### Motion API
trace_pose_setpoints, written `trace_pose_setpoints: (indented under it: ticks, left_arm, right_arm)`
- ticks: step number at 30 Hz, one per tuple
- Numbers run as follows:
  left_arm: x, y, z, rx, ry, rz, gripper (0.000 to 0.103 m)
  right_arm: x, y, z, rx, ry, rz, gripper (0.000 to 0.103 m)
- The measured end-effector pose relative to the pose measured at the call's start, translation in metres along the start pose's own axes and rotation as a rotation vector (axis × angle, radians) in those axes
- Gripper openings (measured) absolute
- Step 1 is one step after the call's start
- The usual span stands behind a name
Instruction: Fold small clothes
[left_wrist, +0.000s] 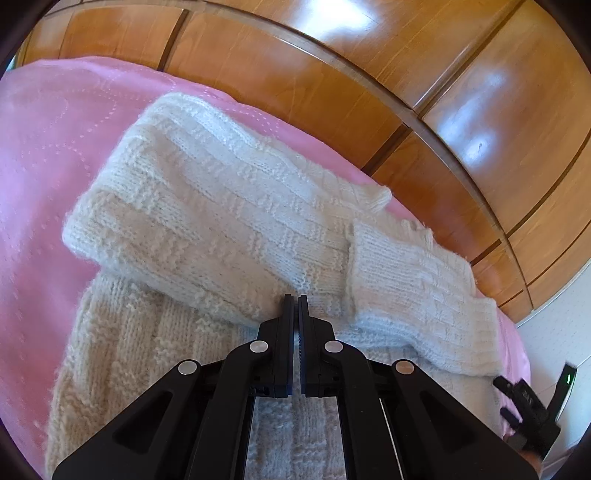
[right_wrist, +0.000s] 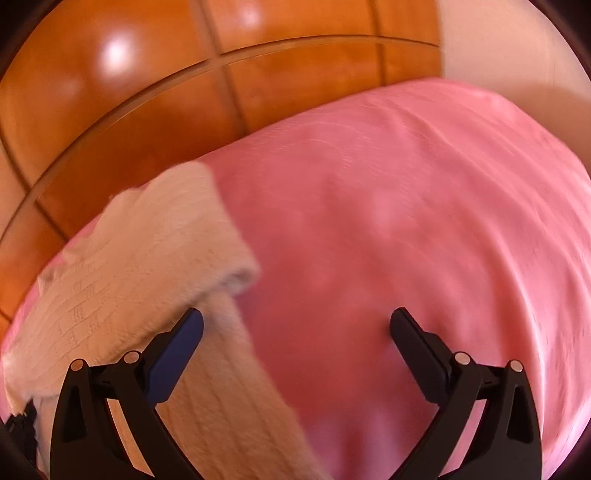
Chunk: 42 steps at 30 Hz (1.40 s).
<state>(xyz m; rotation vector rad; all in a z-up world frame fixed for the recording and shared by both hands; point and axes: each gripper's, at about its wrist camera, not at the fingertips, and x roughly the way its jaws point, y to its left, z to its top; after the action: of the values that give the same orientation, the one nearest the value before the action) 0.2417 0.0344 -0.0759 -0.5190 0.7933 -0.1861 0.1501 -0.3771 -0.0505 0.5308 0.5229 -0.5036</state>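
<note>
A cream knitted sweater (left_wrist: 207, 221) lies on the pink bedspread (left_wrist: 48, 155), its upper part folded over the lower part, with a sleeve (left_wrist: 417, 295) laid across at the right. My left gripper (left_wrist: 296, 300) is shut, its tips at the folded edge of the sweater; whether it pinches fabric is unclear. My right gripper (right_wrist: 295, 325) is open and empty above the bedspread (right_wrist: 406, 221), its left finger (right_wrist: 184, 339) over the sweater's right edge (right_wrist: 140, 266). The right wrist view is motion-blurred.
A glossy wooden wardrobe (left_wrist: 369, 74) runs along the far side of the bed; it also shows in the right wrist view (right_wrist: 147, 92). The other gripper (left_wrist: 532, 406) shows at the lower right of the left wrist view. A pale wall (right_wrist: 498, 44) is at the right.
</note>
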Motion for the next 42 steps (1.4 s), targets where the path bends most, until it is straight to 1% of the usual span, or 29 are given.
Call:
trace_pose_setpoints:
  ticks: [2,4,5,7,8,10,11,12,13,14,15,16,17,18,19,20,22,23,24,25,28,30,32,33,34,35,36,38,42]
  left_arm:
    - [-0.002,0.002,-0.001,0.001,0.001,-0.002,0.001]
    - [-0.002,0.002,0.001,-0.001,0.002,-0.004,0.001]
    - [-0.002,0.001,0.001,0.001,0.001,-0.003,0.001]
    - [-0.002,0.003,0.002,0.0,0.002,-0.004,0.001]
    - [-0.001,0.003,0.002,-0.002,0.003,-0.005,0.001]
    - [-0.001,0.003,0.002,-0.002,0.005,-0.002,0.001]
    - [-0.003,0.001,0.004,0.001,0.009,0.008,0.001]
    - [-0.004,-0.001,0.006,0.004,0.011,0.02,0.001]
    - [-0.006,-0.005,0.008,0.001,0.015,0.023,0.008]
    - [-0.007,-0.009,0.011,-0.015,0.021,-0.013,0.033]
    - [-0.008,-0.012,0.013,-0.033,0.023,-0.046,0.047]
    - [-0.008,-0.016,0.016,-0.049,0.02,-0.067,0.068]
    - [-0.006,-0.022,0.018,-0.049,0.024,-0.067,0.07]
    - [-0.002,-0.029,0.021,-0.04,0.028,-0.044,0.07]
    - [0.004,-0.036,0.023,-0.026,0.03,-0.016,0.067]
    - [0.009,-0.04,0.024,-0.008,0.039,0.001,0.056]
    - [0.024,-0.052,0.025,0.061,0.071,0.055,0.039]
    - [0.025,-0.055,0.026,0.078,0.069,0.063,0.02]
    - [0.024,-0.059,0.027,0.096,0.078,0.034,0.008]
    - [0.021,-0.061,0.027,0.108,0.078,0.039,0.008]
    - [-0.006,-0.06,0.028,0.12,0.009,0.019,0.006]
    - [-0.015,-0.051,0.023,0.122,-0.014,0.053,0.006]
    - [-0.005,-0.039,0.01,0.142,0.025,0.115,0.006]
    - [0.006,-0.034,0.0,0.18,0.053,0.142,0.006]
    - [0.007,-0.032,-0.007,0.205,0.025,0.133,0.006]
    - [0.004,-0.032,-0.008,0.202,0.012,0.117,0.008]
    - [0.003,-0.03,-0.006,0.191,0.014,0.11,0.01]
    - [0.003,-0.026,-0.006,0.177,0.017,0.093,0.012]
    - [-0.003,-0.008,-0.003,0.085,0.017,-0.007,0.021]
  right_arm:
    - [0.015,0.008,0.008,-0.024,0.046,-0.035,0.101]
    - [0.021,0.007,0.015,-0.014,0.044,-0.041,0.101]
    - [0.02,0.005,0.019,-0.007,0.012,-0.097,0.101]
    - [0.012,-0.005,0.021,0.036,-0.064,-0.274,0.101]
    - [0.014,-0.011,0.019,0.058,-0.062,-0.261,0.101]
    - [0.027,-0.017,0.015,0.066,0.004,-0.199,0.1]
    - [0.029,-0.021,0.014,0.076,0.014,-0.18,0.101]
    - [0.026,-0.024,0.014,0.086,0.001,-0.167,0.101]
    - [0.025,-0.024,0.013,0.082,-0.004,-0.167,0.101]
    - [0.025,-0.022,0.012,0.072,-0.009,-0.173,0.101]
    - [0.024,-0.021,0.011,0.065,-0.016,-0.183,0.101]
    - [0.022,-0.021,0.009,0.058,-0.024,-0.191,0.101]
    - [0.019,-0.018,0.007,0.043,-0.043,-0.199,0.1]
    - [0.016,-0.016,0.005,0.032,-0.06,-0.202,0.1]
    - [0.011,-0.012,0.003,0.02,-0.077,-0.204,0.1]
    - [0.008,-0.009,0.001,0.009,-0.096,-0.198,0.1]
    - [0.005,-0.004,0.0,-0.001,-0.108,-0.196,0.1]
    - [0.005,-0.006,0.0,0.005,-0.103,-0.19,0.1]
    - [0.006,-0.006,0.002,0.012,-0.101,-0.185,0.1]
    - [0.005,-0.008,0.003,0.021,-0.104,-0.18,0.1]
    - [0.0,-0.011,0.003,0.031,-0.14,-0.167,0.1]
    - [-0.005,-0.007,0.001,0.023,-0.178,-0.161,0.1]
    - [0.0,-0.002,0.005,0.002,-0.161,-0.174,0.1]
    - [0.009,0.001,0.007,-0.015,-0.112,-0.193,0.1]
    - [0.019,0.002,0.009,-0.023,-0.061,-0.203,0.1]
    - [0.026,0.002,0.011,-0.023,-0.024,-0.204,0.1]
    - [0.028,0.0,0.012,-0.014,-0.012,-0.199,0.101]
    - [0.027,-0.003,0.012,-0.005,-0.016,-0.19,0.101]
    - [0.024,-0.007,0.013,0.004,-0.02,-0.194,0.101]
